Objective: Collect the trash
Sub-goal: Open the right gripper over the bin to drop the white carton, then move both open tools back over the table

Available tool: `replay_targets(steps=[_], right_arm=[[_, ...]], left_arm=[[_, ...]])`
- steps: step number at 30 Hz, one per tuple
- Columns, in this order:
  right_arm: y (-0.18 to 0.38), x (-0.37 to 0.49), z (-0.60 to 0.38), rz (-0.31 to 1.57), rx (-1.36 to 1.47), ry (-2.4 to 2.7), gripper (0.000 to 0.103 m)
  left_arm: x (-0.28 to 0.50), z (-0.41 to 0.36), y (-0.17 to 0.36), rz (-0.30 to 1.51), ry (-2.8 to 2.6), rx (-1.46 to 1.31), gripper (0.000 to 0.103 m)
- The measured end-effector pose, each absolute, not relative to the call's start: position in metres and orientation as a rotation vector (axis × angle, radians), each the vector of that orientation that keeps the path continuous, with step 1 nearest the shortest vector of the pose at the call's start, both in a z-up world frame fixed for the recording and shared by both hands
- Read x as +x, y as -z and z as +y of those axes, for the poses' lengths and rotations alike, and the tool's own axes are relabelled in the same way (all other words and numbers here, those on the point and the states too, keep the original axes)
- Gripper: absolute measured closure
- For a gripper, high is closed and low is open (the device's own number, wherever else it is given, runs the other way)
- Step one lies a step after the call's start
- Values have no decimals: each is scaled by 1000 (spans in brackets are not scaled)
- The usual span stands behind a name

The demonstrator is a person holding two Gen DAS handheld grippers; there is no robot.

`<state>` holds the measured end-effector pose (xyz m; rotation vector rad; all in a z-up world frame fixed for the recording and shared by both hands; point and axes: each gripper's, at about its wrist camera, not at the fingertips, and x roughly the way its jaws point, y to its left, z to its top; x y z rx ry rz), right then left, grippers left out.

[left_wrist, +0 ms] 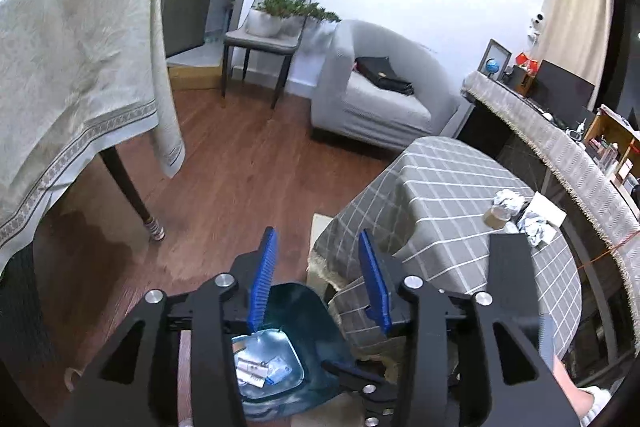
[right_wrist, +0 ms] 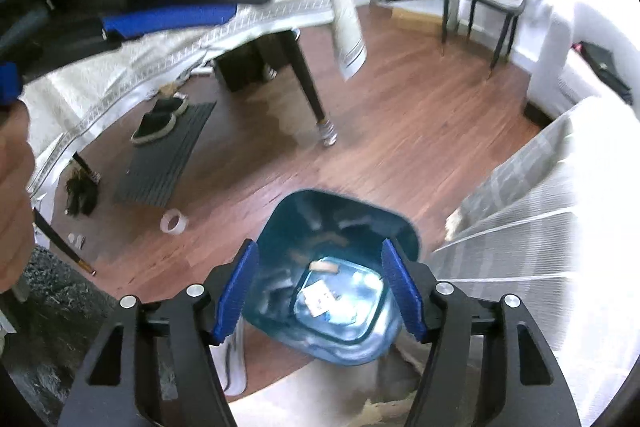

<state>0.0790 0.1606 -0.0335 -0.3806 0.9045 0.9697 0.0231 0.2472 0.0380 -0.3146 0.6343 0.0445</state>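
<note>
A blue trash bin (left_wrist: 296,311) stands on the wood floor beside a small table with a grey checked cloth (left_wrist: 440,195). It holds paper scraps and wrappers (left_wrist: 260,371). My left gripper (left_wrist: 318,247) is open and empty above the bin. My right gripper (right_wrist: 320,259) is open and empty directly over the bin (right_wrist: 336,219), with scraps (right_wrist: 324,295) visible at the bottom. Crumpled paper and foil trash (left_wrist: 510,203) lies with a brown cup (left_wrist: 496,217) on the checked table's far right side. The left gripper also shows in the right wrist view (right_wrist: 172,15), upper left.
A dining table with a cream cloth (left_wrist: 76,75) stands left, its dark leg (left_wrist: 132,195) near the bin. A grey sofa (left_wrist: 384,95), a chair (left_wrist: 264,39) and a long cabinet (left_wrist: 560,147) lie beyond. A tape roll (right_wrist: 174,223), mat and shoes (right_wrist: 160,123) lie on the floor.
</note>
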Motion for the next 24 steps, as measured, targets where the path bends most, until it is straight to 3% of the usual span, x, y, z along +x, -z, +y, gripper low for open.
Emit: replay_targets(steps=[6,24], right_arm=[[16,79,137,850,-388,-924,40],[-15,101,17,776,-280,-763,40]], left_arm=[[21,238,-56,558,-39,-306,56],[57,181,-45,585,31,-285,48]])
